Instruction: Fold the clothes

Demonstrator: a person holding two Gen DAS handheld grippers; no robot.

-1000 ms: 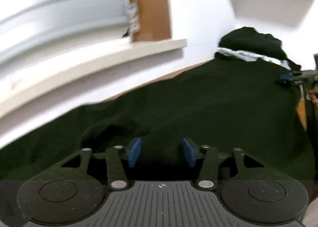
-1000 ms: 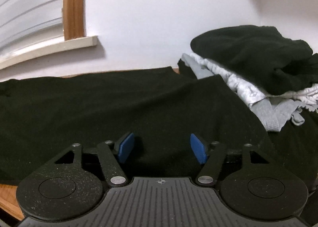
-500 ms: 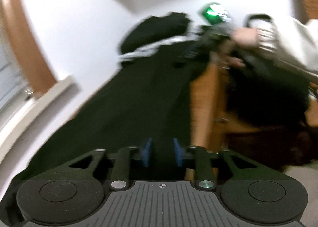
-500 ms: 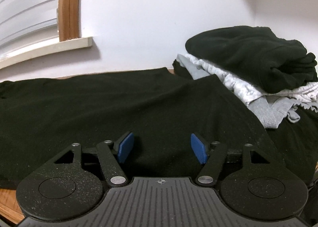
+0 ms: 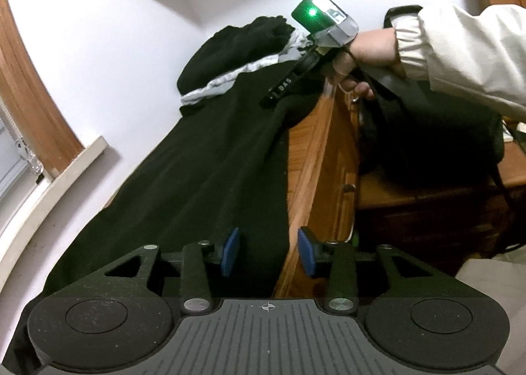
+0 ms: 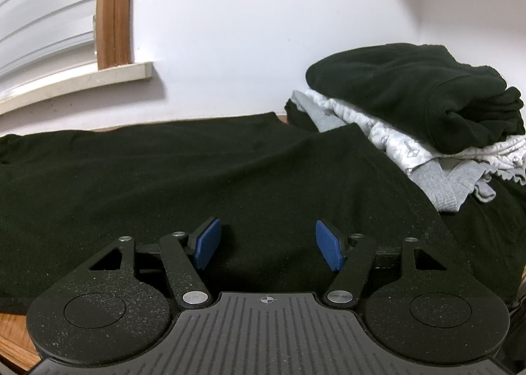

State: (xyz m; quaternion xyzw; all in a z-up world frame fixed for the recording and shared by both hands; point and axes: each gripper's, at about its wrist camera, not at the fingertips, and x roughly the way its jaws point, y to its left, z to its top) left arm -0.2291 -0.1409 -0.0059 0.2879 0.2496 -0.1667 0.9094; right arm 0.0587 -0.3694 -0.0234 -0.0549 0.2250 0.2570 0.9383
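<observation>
White wall backs our wooden table (image 5: 315, 158), where the black garment (image 6: 184, 177) lies spread, a folded pile (image 6: 411, 105) at its far right corner. We've swung our left gripper (image 5: 268, 255) to the front edge; its jaws, just reopening, straddle the hem unpinched. Our right gripper (image 6: 268, 246) hovers wide, empty.

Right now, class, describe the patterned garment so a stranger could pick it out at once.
Find the wooden table against the white wall, then the pile of clothes at its right end. The patterned garment is sandwiched mid-pile, under a black fleece and above plain grey cloth: the only white, printed piece.
</observation>
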